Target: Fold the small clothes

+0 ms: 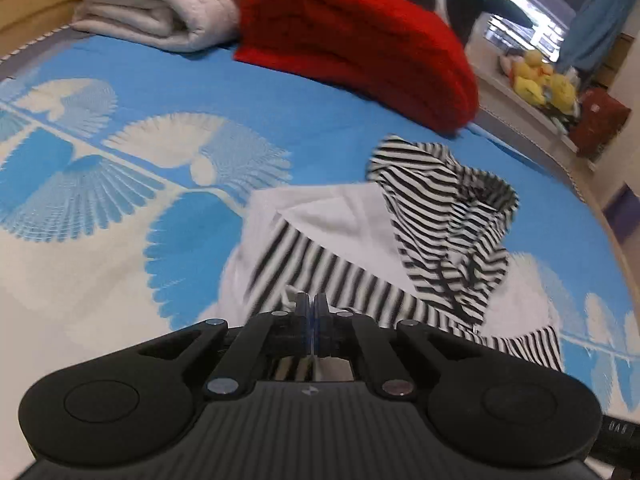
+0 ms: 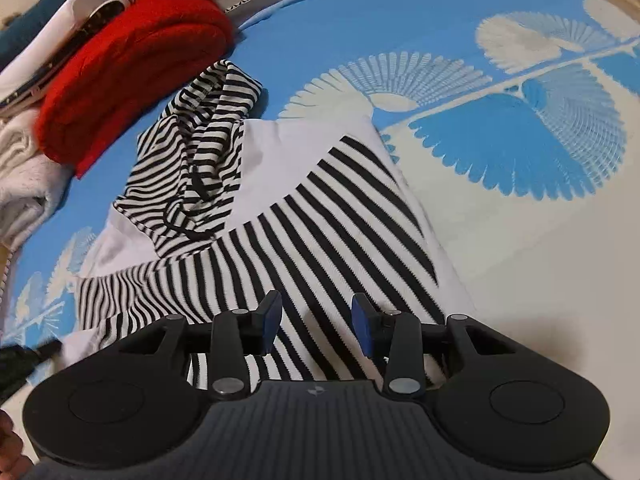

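Two grippers over striped garment (image 2: 320, 208) on bed sheet (image 2: 520, 264). L gripper (image 1: 311, 308) pinched closed on garment's edge. R gripper (image 2: 318, 320) fingers wide apart, holding nothing.

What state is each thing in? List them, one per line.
Left gripper: shut, apparently pinching the striped top.
Right gripper: open, over the top.
Striped top: partly folded, hood bunched.
Red blanket: folded.
White blanket: folded.
Bedsheet: spread flat.
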